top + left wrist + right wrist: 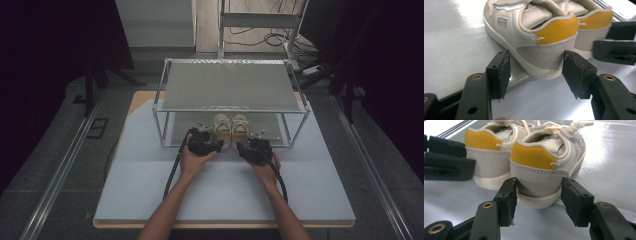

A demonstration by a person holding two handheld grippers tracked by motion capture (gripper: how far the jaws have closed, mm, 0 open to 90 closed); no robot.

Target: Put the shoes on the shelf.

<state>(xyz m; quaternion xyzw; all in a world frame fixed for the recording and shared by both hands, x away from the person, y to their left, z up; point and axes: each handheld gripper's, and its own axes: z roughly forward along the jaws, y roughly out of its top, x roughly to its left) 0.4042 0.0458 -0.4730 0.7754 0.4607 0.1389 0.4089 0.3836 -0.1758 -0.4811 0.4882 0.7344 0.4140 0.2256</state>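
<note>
A metal two-tier rack (pixel 231 85) stands on the white table mat (pixel 225 195), and its lower shelf (pixel 272 131) holds a pair of small white sneakers with yellow heel tabs, side by side with their heels at the shelf's near edge. The left shoe (pixel 534 37) sits with its heel between the spread jaws of the left gripper (pixel 536 75); only the right-hand pad touches its grey heel, so it is not clamped. The right gripper (pixel 537 200) brackets the heel of the right shoe (pixel 544 162), its pads at or just beside the heel's sides, and I cannot tell whether they press. A tongue label inside the right shoe carries small print too blurred to read.
</note>
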